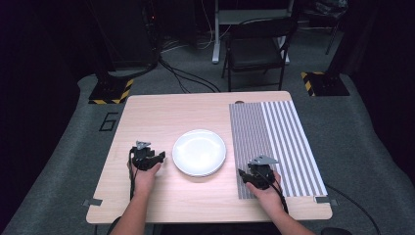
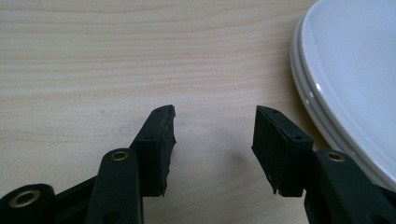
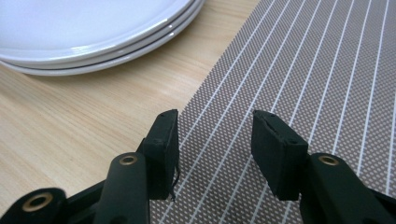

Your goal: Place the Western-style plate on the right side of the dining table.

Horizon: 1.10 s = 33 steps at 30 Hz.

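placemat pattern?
The placemat is grey-brown dotted weave with thin white stripes; clearest in the right gripper view.

1. A lab or recording studio is suggested by dark surroundings around the wooden table [image 1: 161, 117].
2. Hazard-striped stand bases [image 1: 111, 91] are set beyond the table's far corners.
3. Cables [image 1: 186, 78] and a folding chair [image 1: 257, 49] are seen behind the table.

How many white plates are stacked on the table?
3. The plates sit in one stack at the table's middle; the right gripper view shows three rims. Any more underneath would be hidden.
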Tool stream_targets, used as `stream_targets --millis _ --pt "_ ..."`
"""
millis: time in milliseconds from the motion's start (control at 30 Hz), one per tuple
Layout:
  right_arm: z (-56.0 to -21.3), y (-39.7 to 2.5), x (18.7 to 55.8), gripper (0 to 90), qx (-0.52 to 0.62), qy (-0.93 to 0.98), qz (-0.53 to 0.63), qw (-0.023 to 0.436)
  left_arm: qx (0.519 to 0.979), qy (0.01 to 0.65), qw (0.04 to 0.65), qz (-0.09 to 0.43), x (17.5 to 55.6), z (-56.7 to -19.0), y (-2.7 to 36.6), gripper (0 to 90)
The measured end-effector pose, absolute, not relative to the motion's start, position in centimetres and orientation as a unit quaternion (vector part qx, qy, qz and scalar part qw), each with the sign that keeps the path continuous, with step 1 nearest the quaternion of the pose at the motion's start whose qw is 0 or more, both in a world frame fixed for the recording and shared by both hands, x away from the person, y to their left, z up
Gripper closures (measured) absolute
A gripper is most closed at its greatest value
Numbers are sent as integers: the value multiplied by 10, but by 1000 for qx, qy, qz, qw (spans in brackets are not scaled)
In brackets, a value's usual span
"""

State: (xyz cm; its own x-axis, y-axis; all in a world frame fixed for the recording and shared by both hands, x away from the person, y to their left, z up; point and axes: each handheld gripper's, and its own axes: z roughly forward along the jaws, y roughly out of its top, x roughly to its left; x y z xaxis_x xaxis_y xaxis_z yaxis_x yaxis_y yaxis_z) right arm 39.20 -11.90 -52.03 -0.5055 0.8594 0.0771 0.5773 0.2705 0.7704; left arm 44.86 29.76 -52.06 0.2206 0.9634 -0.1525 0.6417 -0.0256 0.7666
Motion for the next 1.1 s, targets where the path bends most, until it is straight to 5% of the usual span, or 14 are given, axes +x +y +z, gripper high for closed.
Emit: stream_targets --millis 1100 --pt "-485 -127 407 503 476 755 422 158 662 583 448 147 450 -469 272 515"
